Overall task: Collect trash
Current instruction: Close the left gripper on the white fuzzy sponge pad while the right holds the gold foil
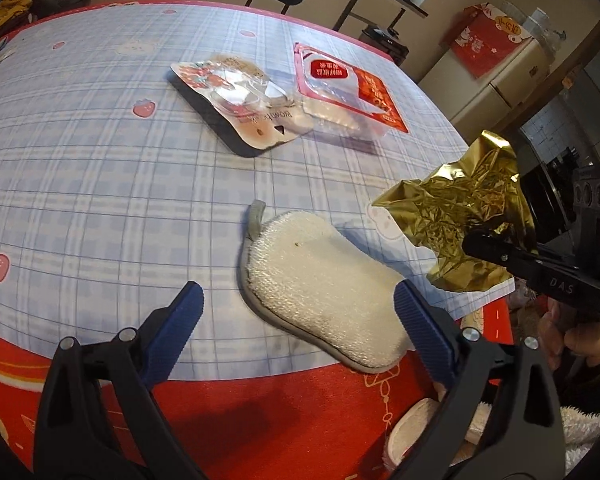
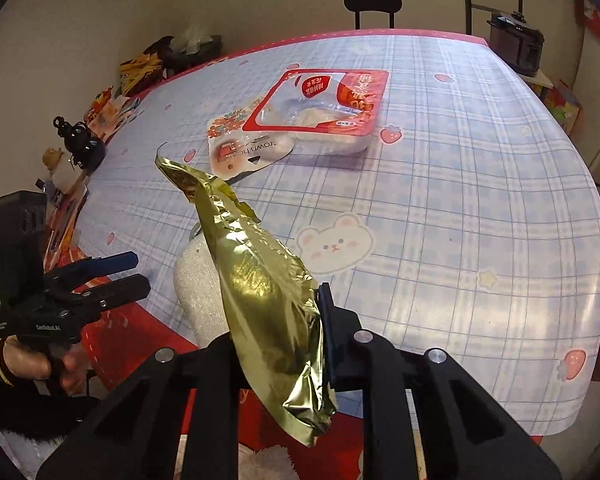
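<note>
My right gripper (image 2: 296,312) is shut on a crumpled gold foil wrapper (image 2: 260,280) and holds it above the table's near edge; the wrapper also shows in the left wrist view (image 1: 460,216), with the right gripper (image 1: 496,252) at the far right. My left gripper (image 1: 300,304) is open and empty, its blue pads either side of a white scrub sponge (image 1: 320,276) lying at the near table edge; the left gripper also shows in the right wrist view (image 2: 136,272). Farther back lie a clear-and-white blister pack (image 1: 240,100) and a red-rimmed plastic tray (image 1: 344,88), side by side.
The table (image 1: 80,160) has a blue plaid cloth with a red border. Clutter and bags (image 2: 144,68) sit along its left side, with a small black figure (image 2: 80,144). A black chair (image 2: 372,4) stands behind the table, and a cooker (image 2: 518,48) at the right.
</note>
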Motion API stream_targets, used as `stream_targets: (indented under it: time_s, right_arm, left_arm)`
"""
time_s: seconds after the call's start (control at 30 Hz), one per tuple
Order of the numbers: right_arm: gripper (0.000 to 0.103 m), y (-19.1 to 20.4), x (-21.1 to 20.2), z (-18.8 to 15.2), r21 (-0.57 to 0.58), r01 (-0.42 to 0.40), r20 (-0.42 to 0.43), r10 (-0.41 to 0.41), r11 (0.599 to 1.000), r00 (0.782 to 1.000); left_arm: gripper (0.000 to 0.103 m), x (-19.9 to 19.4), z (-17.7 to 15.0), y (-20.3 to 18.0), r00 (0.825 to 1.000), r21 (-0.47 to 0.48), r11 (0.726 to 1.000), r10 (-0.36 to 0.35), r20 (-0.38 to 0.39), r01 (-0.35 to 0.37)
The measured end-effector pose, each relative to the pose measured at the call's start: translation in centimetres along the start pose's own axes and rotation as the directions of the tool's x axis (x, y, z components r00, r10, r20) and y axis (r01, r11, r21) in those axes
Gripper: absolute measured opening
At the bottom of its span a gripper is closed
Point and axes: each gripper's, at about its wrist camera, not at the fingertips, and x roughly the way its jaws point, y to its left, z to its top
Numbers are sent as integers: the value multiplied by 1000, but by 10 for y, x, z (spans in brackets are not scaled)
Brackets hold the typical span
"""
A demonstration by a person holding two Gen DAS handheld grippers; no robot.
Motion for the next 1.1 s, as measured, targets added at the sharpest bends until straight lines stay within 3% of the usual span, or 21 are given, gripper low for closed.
stream_targets:
  time_s: [0.17,0.43,1.1]
  right_arm:
    - [18,-12,-5,-8,30,10,5,-10,1000,1000]
    - [18,-22,-14,-11,55,25,22,-26,998,999]
    - [18,-11,5,-10,45,-18,-37,20,999,999]
  left_arm:
    - [94,23,1,-13,998,40,998,58,-37,-56]
    - [95,57,-4,-41,982,194,972,157,-105,-135]
    - [96,49,-14,-17,964,191,966,209,-163,-177]
